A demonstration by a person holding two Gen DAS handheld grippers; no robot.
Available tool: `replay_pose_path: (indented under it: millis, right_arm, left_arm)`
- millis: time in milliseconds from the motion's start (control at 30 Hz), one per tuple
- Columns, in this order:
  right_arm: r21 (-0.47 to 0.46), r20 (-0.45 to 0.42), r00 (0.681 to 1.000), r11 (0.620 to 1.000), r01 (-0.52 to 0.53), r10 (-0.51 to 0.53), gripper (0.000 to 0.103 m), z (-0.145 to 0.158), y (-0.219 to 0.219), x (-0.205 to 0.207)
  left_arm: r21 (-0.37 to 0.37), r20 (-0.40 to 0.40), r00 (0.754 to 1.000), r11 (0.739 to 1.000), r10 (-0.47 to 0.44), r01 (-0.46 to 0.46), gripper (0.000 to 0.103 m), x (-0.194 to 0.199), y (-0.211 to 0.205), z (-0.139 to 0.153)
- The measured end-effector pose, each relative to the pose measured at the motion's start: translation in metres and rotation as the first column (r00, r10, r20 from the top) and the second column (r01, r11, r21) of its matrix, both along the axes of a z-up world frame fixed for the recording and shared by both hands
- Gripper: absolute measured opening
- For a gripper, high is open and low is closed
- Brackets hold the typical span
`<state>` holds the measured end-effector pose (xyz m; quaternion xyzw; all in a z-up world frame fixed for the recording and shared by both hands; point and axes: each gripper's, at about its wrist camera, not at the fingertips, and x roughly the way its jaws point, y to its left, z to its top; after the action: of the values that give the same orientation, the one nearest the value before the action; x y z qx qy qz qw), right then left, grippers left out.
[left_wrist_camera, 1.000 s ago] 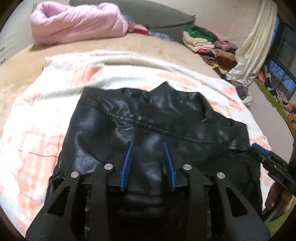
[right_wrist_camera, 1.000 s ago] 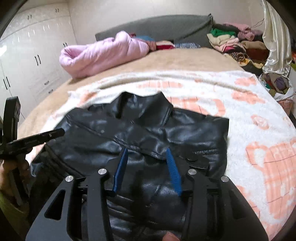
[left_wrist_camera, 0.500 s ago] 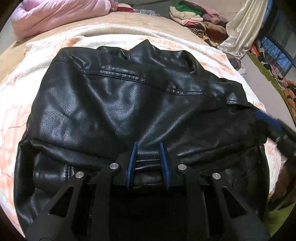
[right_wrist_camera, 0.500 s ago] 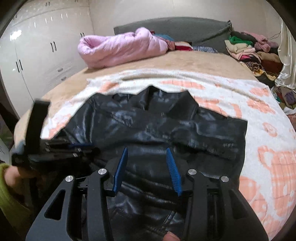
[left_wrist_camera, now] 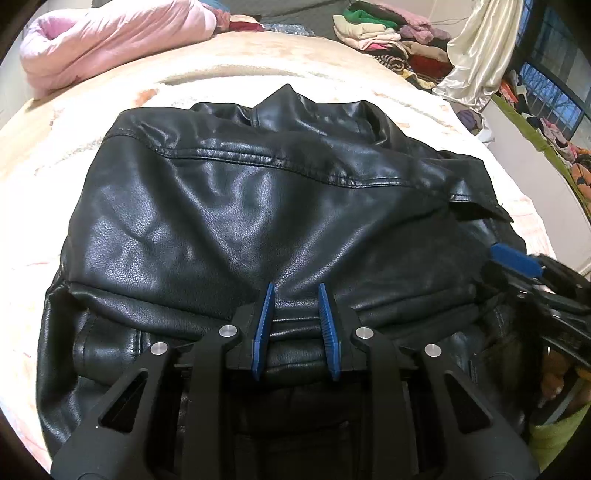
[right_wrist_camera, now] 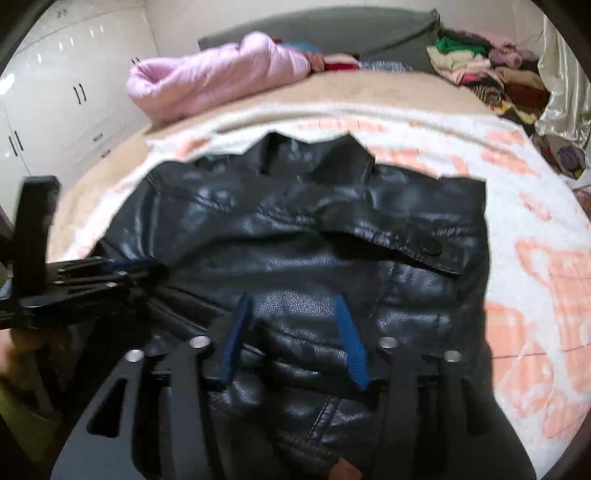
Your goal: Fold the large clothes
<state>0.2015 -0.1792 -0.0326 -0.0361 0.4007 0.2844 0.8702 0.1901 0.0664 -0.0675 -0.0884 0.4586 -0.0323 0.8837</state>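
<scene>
A black leather jacket lies on a white and orange blanket on the bed, collar at the far side. My left gripper is shut on a bunched fold of the jacket's near hem. My right gripper hangs open over the jacket near its right front, with leather between its blue fingers. The right gripper shows at the right edge of the left wrist view. The left gripper shows at the left of the right wrist view.
A pink quilted coat lies at the far left of the bed. A pile of folded clothes sits at the far right by a cream curtain. White wardrobes stand to the left. A grey headboard is behind.
My left gripper dropped to the jacket's near hem and closed on a fold of it. My right gripper moved closer over the jacket and stayed open.
</scene>
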Motion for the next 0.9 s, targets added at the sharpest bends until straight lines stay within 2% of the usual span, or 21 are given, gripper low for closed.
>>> replay_pose_path:
  millis: [67,233,400,500,567,733,900]
  right_arm:
    - [0.011,0.025,1.0,1.0,0.008,-0.008,0.054,0.005,-0.005,-0.008]
    - [0.046,0.055,0.997,0.998,0.043,-0.045,0.081,0.012,-0.018,-0.017]
    - [0.098,0.082,0.994,0.993,0.064,-0.072,0.094,0.023,-0.032,-0.025]
    - [0.136,0.101,0.992,0.989,0.065,-0.079,0.096,0.034,-0.04,-0.034]
    - [0.155,0.113,0.99,0.986,0.067,-0.085,0.097,0.04,-0.045,-0.04]
    - [0.188,0.117,0.988,0.979,0.078,-0.101,0.098,0.048,-0.056,-0.05]
    - [0.197,0.132,0.985,0.977,0.08,-0.108,0.098,0.056,-0.059,-0.06]
  left_arm:
    - [-0.01,0.002,1.0,1.0,0.002,-0.002,0.017,-0.002,0.001,0.001]
    - [-0.019,0.01,1.0,1.0,0.009,-0.008,0.019,-0.006,0.003,0.005]
    - [-0.035,0.017,1.0,0.999,0.002,-0.001,0.041,-0.014,-0.001,0.015]
    - [-0.033,0.032,0.999,0.999,0.004,-0.003,0.053,-0.021,-0.004,0.024]
    - [-0.037,0.044,0.999,0.999,0.011,-0.009,0.068,-0.024,-0.005,0.031]
    - [-0.011,0.08,0.996,0.999,0.031,-0.03,0.092,-0.034,-0.007,0.046]
    - [-0.014,0.103,0.993,0.999,0.052,-0.051,0.093,-0.041,-0.003,0.057]
